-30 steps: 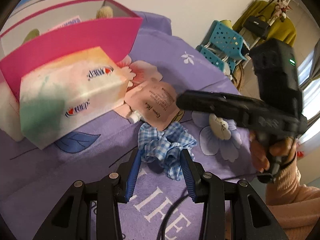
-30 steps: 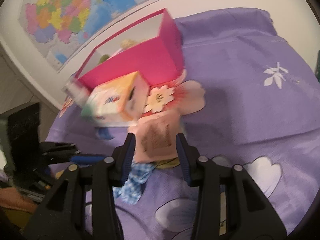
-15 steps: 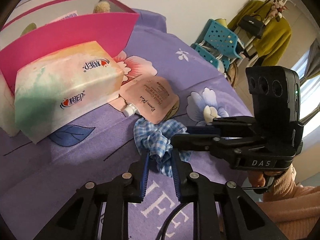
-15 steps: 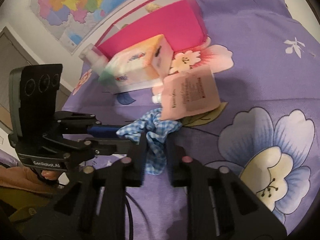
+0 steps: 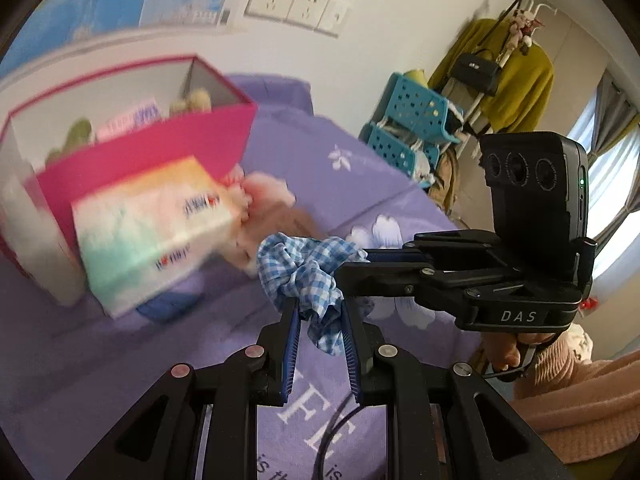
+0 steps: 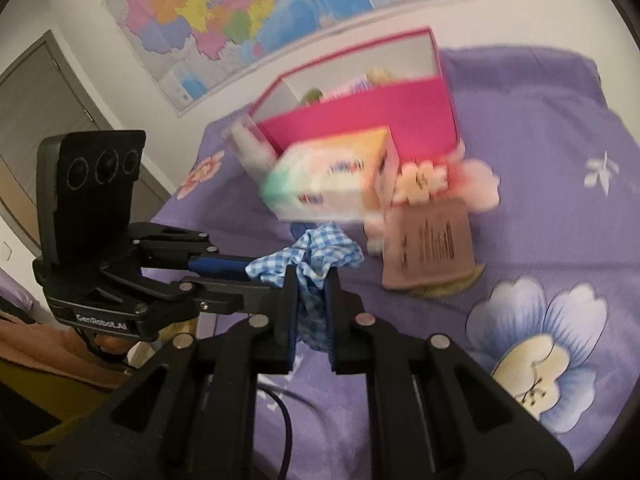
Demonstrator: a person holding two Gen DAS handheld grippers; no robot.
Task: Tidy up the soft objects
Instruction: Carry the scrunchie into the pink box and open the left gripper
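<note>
Blue-white checked scrunchie (image 5: 308, 276), crumpled, pinched by both hand-held grippers.

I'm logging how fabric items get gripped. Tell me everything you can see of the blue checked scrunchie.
The blue-and-white checked fabric scrunchie is a soft, crumpled, ruffled ring. Both the left gripper and the right gripper are shut on it from different sides. It looks lifted off the purple floral bedspread, with a loose fold hanging between the left gripper's fingers.
</note>
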